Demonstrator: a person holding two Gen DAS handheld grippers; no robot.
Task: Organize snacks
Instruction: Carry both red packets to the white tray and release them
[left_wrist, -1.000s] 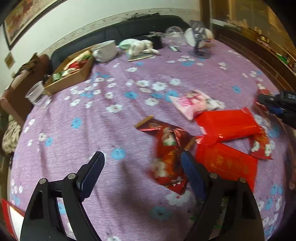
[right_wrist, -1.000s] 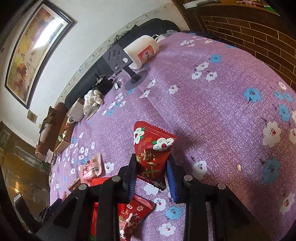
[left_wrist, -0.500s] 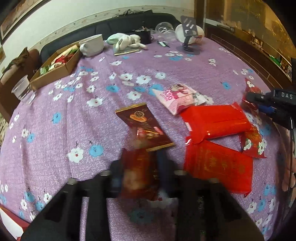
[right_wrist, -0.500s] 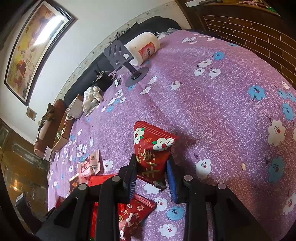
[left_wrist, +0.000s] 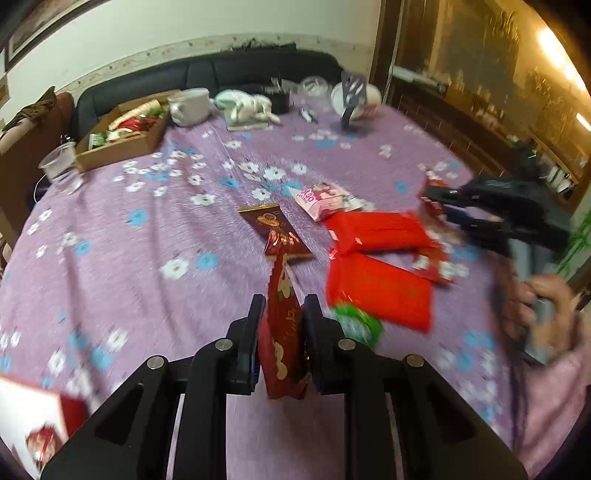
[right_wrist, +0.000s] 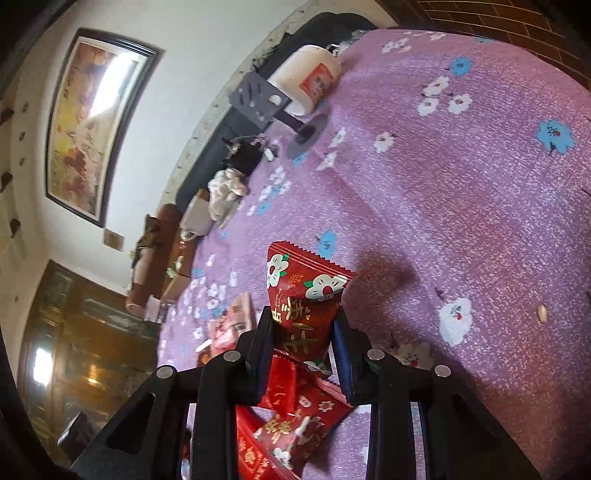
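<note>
Two grippers: each closed on one red flowered snack packet.
Left gripper: clamps a dark red packet edge-on, lifted above the purple flowered tablecloth.
Right gripper: pinches a red sachet upright over the pile.
Step, as I judge it: carrying picked packets to a sorting spot.
Next move: probably the cardboard box at the far edge; needs a steady carry.
Left view only: flat red packs, pink packet, brown bar.
Right view only: white jug, phone stand.
</note>
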